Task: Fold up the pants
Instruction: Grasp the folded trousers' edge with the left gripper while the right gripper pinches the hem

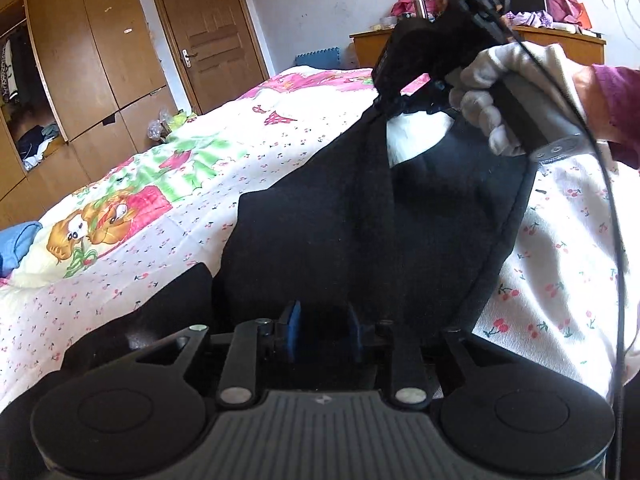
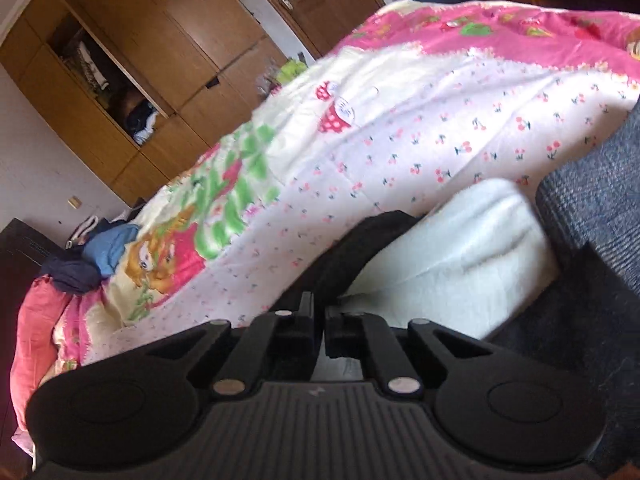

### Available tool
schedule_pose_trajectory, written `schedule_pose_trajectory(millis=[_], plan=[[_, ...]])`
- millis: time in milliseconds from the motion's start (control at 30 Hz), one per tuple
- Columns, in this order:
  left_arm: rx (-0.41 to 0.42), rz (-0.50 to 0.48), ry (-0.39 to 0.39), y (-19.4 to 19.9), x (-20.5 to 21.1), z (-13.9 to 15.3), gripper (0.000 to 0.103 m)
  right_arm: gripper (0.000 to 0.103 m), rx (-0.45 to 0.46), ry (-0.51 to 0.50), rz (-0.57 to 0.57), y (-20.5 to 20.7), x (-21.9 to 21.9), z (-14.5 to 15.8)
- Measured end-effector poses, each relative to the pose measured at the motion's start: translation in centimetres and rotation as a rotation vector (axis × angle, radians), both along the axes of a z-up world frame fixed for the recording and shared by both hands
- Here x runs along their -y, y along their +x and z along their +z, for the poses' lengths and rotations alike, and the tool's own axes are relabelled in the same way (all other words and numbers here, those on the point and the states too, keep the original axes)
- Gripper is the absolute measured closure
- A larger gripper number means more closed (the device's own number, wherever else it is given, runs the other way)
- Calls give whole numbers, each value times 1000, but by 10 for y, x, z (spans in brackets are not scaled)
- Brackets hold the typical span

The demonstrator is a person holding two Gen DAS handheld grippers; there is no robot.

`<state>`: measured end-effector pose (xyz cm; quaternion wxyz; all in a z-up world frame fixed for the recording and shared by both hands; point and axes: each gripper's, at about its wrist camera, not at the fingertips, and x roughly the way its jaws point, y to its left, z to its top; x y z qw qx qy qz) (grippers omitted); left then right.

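Black pants with a white fleecy lining hang lifted above the flowered bedspread. My left gripper has its blue-padded fingers shut on the near edge of the pants. The right gripper, held by a white-gloved hand, pinches the far edge of the cloth. In the right wrist view my right gripper is shut on the black cloth, with the white lining beside it.
The bed fills most of both views. A wooden wardrobe and a door stand at the left. Blue and dark clothes lie at the bed's far end. A cluttered wooden desk stands behind.
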<state>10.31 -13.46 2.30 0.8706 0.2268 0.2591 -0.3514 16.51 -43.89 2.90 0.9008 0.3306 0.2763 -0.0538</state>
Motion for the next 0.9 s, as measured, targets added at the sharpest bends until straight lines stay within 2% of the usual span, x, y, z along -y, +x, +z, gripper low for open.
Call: schedule_pose_trajectory(millis=[100, 167, 233, 300, 400, 467, 567, 633, 733, 800, 900], plan=[[-14, 32, -26, 2, 3, 6, 61, 98, 72, -17, 5, -41, 7, 31], [-16, 31, -48, 0, 7, 10, 61, 98, 89, -62, 7, -71, 12, 45], [-19, 20, -62, -6, 12, 10, 56, 98, 91, -103, -12, -104, 15, 48], [-24, 2, -56, -10, 21, 2, 51, 96, 51, -95, -20, -123, 21, 31], [-73, -22, 1, -10, 39, -18, 50, 90, -36, -43, -24, -122, 31, -4], [-70, -15, 24, -13, 44, -24, 50, 90, -29, 6, -38, -119, 33, -18], [-70, -23, 14, -14, 44, -19, 50, 90, 14, 27, -39, -110, 35, -19], [-57, -24, 30, -11, 45, -18, 50, 90, 30, 25, -48, -99, 38, -15], [-45, -18, 29, -4, 44, -13, 50, 96, 42, 20, -38, -80, 33, 4], [-39, -7, 10, 1, 40, -7, 50, 97, 95, -8, 2, -68, 24, 25], [-22, 26, -4, 8, 33, 1, 50, 97, 203, 15, 58, -53, 13, 64]])
